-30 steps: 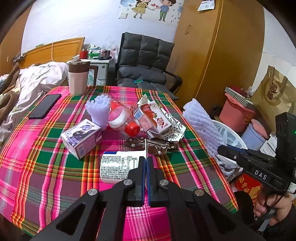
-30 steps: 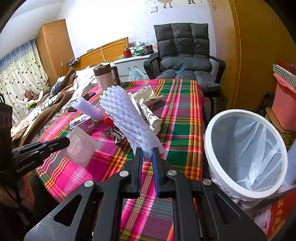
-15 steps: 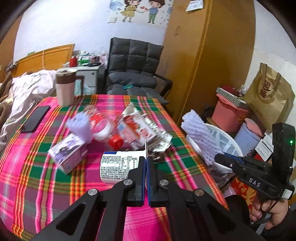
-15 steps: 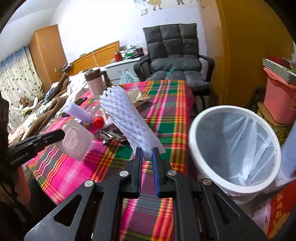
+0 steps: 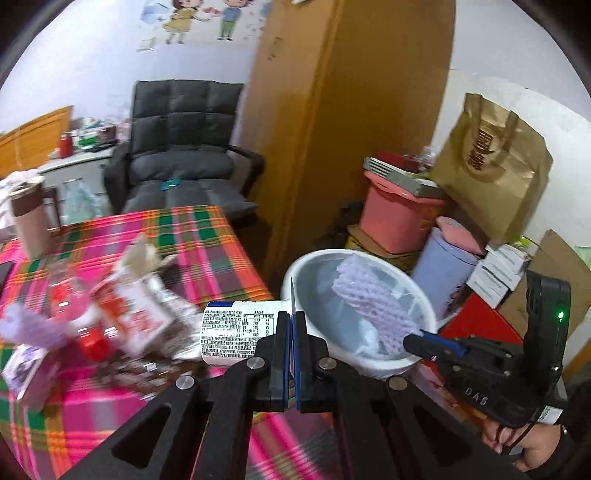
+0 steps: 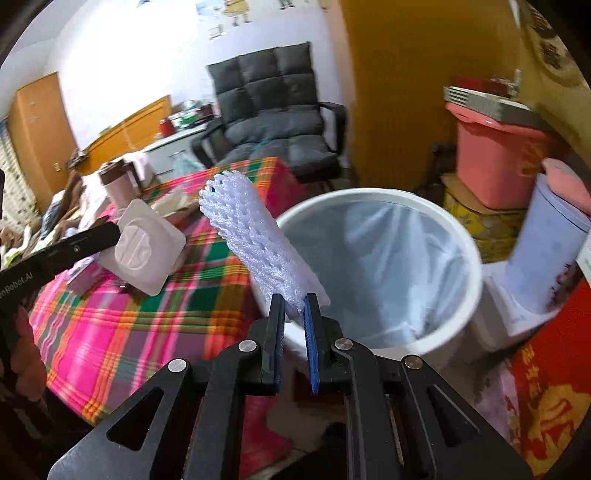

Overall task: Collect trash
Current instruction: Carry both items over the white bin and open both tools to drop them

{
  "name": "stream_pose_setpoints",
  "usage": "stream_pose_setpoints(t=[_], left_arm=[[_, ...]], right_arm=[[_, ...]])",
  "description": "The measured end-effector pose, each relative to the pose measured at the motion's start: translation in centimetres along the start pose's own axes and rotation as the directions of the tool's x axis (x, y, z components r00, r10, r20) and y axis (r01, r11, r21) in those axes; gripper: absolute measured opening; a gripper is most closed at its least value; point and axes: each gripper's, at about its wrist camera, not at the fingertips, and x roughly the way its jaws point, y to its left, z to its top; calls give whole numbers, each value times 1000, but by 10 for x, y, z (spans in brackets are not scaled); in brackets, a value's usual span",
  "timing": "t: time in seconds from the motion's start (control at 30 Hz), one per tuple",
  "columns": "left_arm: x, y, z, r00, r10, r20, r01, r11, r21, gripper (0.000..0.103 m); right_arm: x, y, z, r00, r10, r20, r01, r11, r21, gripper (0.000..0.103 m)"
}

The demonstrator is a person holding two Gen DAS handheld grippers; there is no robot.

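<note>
Dark grey padded armchair (image 5: 177, 155) behind the table (image 5: 192, 236), which wears a pink-green plaid cloth. Tall mug with brown lid (image 5: 27, 218) stands upright at table's far left corner. Orange-brown wardrobe (image 5: 343, 122) right of chair. Cartoon stickers (image 5: 199, 18) on white wall above. Pink plastic tub (image 5: 399, 221) with grey slatted item on top; gold paper bag (image 5: 491, 166) leaning behind it. Pale blue bin with pink lid (image 5: 443, 269) in front. Stacked white boxes (image 5: 498, 273) near cardboard, labels unreadable. Wooden headboard (image 6: 125, 129) and possibly rumpled bedding at far left.
</note>
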Motion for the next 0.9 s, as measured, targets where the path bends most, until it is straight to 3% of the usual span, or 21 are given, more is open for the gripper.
stream_pose_setpoints(t=[0.4, 0.63, 0.9], left_arm=[[61, -44, 21, 990, -133, -45, 136, 989, 55, 1], [90, -43, 13, 980, -167, -107, 170, 985, 28, 1], [99, -41, 12, 974, -193, -114, 197, 980, 19, 2]], right_arm=[[5, -33, -4, 996, -85, -42, 87, 995, 50, 13], [13, -40, -2, 993, -93, -66, 98, 993, 64, 15], [18, -41, 1, 991, -109, -83, 113, 992, 53, 19]])
